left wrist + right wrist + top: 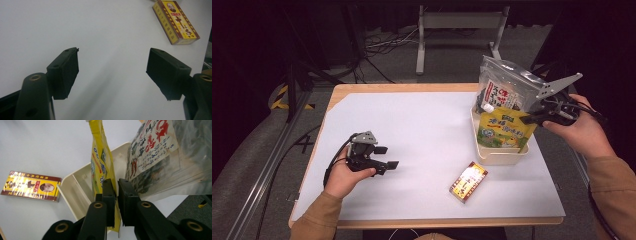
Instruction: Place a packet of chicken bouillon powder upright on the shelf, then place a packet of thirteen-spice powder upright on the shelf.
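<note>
A yellow drink pouch (504, 131) stands upright in a cream tray (499, 155) at the table's right side. My right gripper (524, 120) comes in from the right and is shut on the pouch's edge. In the right gripper view its jaws (117, 192) pinch the thin yellow pouch (100, 157) above the tray (75, 192). Behind the pouch a clear bag of dark food (502, 87) with a red-lettered label leans in the tray. My left gripper (389, 156) hovers low over the table's left part, open and with nothing in it (112, 65).
A small yellow and red box (468, 181) lies flat on the white table top (422, 130) in front of the tray, to the right of my left gripper. The box (176, 21) lies ahead and to the right of the left jaws. A metal stand's base sits on the floor beyond the table.
</note>
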A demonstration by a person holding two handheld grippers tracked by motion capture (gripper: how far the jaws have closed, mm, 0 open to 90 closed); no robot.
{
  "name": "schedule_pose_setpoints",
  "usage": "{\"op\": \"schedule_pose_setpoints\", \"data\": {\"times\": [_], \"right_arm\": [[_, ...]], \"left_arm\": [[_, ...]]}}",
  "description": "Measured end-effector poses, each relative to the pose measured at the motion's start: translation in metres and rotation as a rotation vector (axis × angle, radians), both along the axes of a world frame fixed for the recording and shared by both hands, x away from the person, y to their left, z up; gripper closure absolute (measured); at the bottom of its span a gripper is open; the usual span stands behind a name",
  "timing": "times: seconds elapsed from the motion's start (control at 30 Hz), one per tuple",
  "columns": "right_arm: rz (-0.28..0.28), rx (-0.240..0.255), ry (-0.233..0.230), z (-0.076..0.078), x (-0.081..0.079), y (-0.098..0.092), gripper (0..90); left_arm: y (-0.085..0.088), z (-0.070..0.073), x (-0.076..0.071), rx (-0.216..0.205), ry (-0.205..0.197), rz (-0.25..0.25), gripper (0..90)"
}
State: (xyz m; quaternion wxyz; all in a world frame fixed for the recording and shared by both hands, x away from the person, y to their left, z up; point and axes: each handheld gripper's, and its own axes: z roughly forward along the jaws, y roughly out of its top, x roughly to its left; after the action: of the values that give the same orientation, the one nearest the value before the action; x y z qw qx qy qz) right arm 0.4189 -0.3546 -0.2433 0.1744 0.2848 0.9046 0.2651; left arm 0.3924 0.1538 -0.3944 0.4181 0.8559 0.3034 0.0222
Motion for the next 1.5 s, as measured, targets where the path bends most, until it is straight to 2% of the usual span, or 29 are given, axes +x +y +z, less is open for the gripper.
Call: {"op": "schedule_pose_setpoints", "data": {"times": [0.13,0.2,0.3,0.5,0.57,0.67,0.93,1.17,1.5], "right_arm": [[0.002,0.03,-0.01,0.001,-0.002,0.0,71.2],[0.009,0.053,-0.017,0.003,-0.005,0.0,68.7],[0.02,0.083,-0.062,0.01,-0.01,0.001,58.8],[0.031,0.14,-0.111,0.022,-0.024,0.005,51.9],[0.032,0.154,-0.115,0.024,-0.03,0.006,50.5],[0.043,0.174,-0.116,0.026,-0.039,0.009,48.0],[0.037,0.249,-0.111,0.028,-0.055,0.014,46.6],[0.041,0.307,-0.114,0.015,-0.064,0.02,44.7],[0.034,0.333,-0.116,0.001,-0.069,0.025,42.4]], "left_arm": [[-0.007,-0.001,-0.002,0.009,0.003,-0.009,26.1],[-0.011,0.0,-0.003,0.011,0.001,-0.021,26.1],[-0.019,0.001,-0.007,0.023,0.001,-0.034,24.4],[-0.043,0.004,-0.011,0.038,-0.015,-0.095,24.1],[-0.051,0.004,-0.013,0.041,-0.021,-0.116,23.9],[-0.064,0.003,-0.013,0.021,-0.008,-0.148,23.9],[-0.089,0.003,-0.014,0.018,-0.012,-0.179,23.9],[-0.11,0.001,-0.018,0.02,-0.004,-0.21,23.1],[-0.138,0.0,-0.026,0.022,0.008,-0.256,21.6]]}}
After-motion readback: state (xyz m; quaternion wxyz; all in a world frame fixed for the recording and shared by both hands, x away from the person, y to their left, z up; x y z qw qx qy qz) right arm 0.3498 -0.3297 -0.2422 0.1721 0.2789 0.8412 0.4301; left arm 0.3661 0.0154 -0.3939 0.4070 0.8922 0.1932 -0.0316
